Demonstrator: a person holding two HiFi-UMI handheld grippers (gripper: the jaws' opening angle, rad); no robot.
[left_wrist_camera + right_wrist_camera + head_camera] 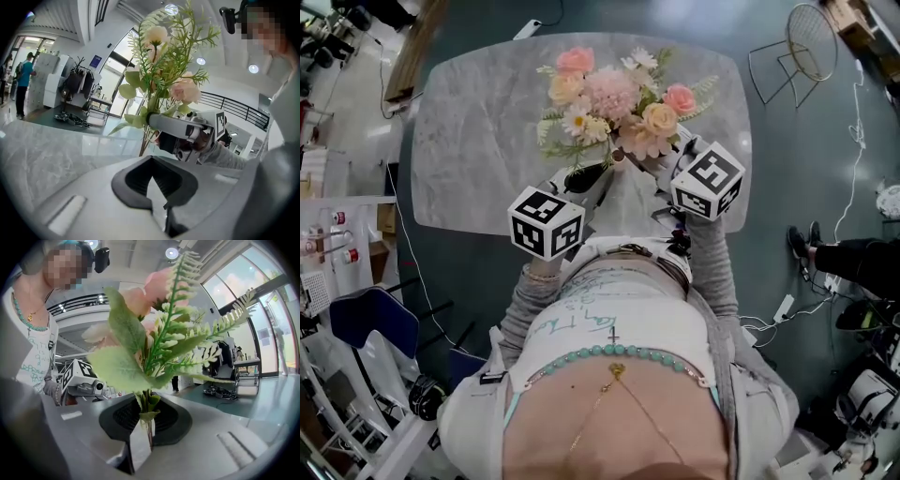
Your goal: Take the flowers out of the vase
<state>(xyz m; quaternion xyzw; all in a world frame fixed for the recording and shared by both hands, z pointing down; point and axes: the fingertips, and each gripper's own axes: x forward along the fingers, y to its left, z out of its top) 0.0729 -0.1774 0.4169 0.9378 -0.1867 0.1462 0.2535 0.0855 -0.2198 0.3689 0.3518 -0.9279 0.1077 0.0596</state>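
A bouquet of pink, cream and white flowers (609, 101) with green fern sprigs stands over the near part of the grey marble table (478, 122). My right gripper (145, 427) is shut on the thin green stems (149, 406), and the leaves fill its view. In the head view this gripper (661, 157) reaches into the bouquet's base from the right. A dark vase mouth (585, 175) shows just beyond my left gripper (598, 187). In the left gripper view the left gripper (155, 180) has its jaws closed together with nothing seen between them. The stems (143, 146) drop behind its fingers, and the right gripper (185, 131) is across from it.
A wire-frame chair (802, 47) stands off the table's far right corner. Cables and a power strip (783, 307) lie on the dark floor to the right. Shelving and blue seats (366, 323) crowd the left. A person in a teal top (22, 84) stands far off.
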